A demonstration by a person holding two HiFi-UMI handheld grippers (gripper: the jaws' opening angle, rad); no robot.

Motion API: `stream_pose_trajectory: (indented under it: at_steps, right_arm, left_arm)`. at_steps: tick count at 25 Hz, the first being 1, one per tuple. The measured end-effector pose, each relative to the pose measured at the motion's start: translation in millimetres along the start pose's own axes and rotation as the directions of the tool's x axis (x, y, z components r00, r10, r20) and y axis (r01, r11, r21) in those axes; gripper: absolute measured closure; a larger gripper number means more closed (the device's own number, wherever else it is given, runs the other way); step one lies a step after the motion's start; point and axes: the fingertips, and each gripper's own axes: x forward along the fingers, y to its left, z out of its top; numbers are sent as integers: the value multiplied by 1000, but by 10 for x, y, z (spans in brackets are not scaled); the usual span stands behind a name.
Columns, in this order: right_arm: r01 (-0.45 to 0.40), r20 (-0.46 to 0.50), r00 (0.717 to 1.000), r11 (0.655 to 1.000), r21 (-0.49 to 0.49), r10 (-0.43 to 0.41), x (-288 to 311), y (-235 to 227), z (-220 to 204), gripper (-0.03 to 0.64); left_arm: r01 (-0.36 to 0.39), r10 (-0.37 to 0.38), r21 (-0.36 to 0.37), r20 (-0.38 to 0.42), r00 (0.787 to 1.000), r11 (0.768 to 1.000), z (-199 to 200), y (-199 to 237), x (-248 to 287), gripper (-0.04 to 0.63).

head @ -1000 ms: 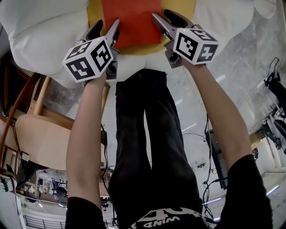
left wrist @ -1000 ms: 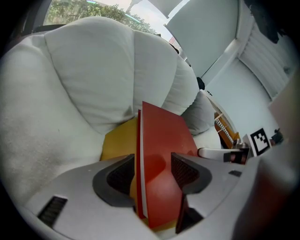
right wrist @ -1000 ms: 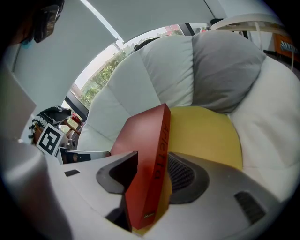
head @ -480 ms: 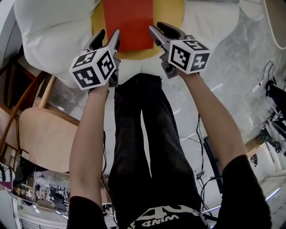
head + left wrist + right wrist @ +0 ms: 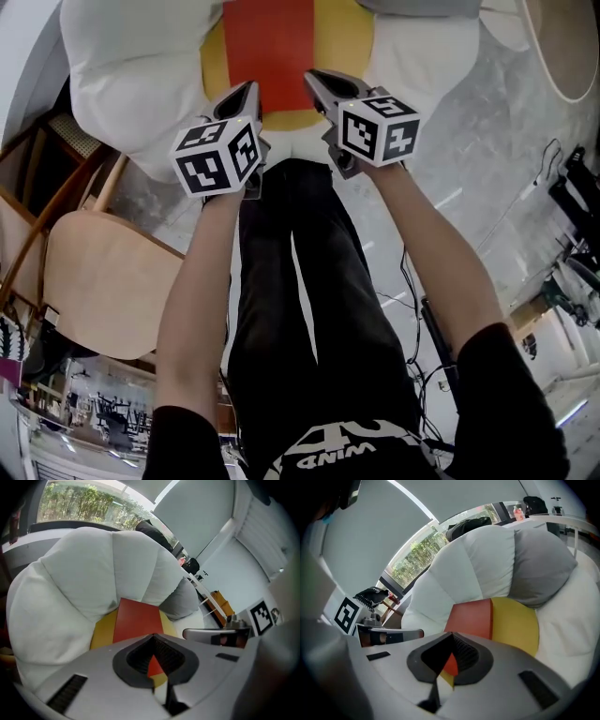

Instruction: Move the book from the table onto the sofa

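On the sofa (image 5: 131, 75), the red book (image 5: 272, 42) lies flat across the yellow seat cushion (image 5: 352, 52), ringed by the white padded back (no counter shows in any view). Both grippers hang just short of the book's near edge and clear of it. The left gripper (image 5: 242, 98) and the right gripper (image 5: 321, 84) each have their jaws pressed together, having just been closing, with nothing between them. Past each pair of pads only the book and cushion show. By my reading the placing step is done and this is the backing-off stage. What remains calls for little: draw both grippers away toward the body without brushing the book. It is also worth checking that the book sits well in from the cushion's front edge, so it will not slide off.
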Motion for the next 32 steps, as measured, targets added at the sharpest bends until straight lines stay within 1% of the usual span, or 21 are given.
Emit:
stream_pose_trajectory:
  at_steps: [5,11,16,20,26,32]
  right_arm:
    - [-21,18,1000,1000,18,21,-255,297,95,615]
    - [-36,61,998,997,64,33,-666,678,234,615]
    - [-72,76,995,995,68,66,-1068,1056,380,615]
    - [-99,85,992,994,51,94,-1429,1344,538,615]
    - [-122,111,987,992,31,118,-2034,1740,775,615]
    - [-162,179,971,987,-1,160,-2628,2187,1076,615]
  left_arm:
    - [5,-5,-5,34,999,1000,138,-163,-341,586]
    - [7,-9,26,56,998,1000,323,-426,-800,586]
    - [20,-20,-9,72,997,1000,438,-693,-1167,586]
    - [34,-30,-31,101,994,999,602,-984,-1512,586]
    - [68,-67,-6,135,989,998,867,-1552,-2114,586]
    - [90,-96,37,183,978,995,1166,-1970,-2776,586]
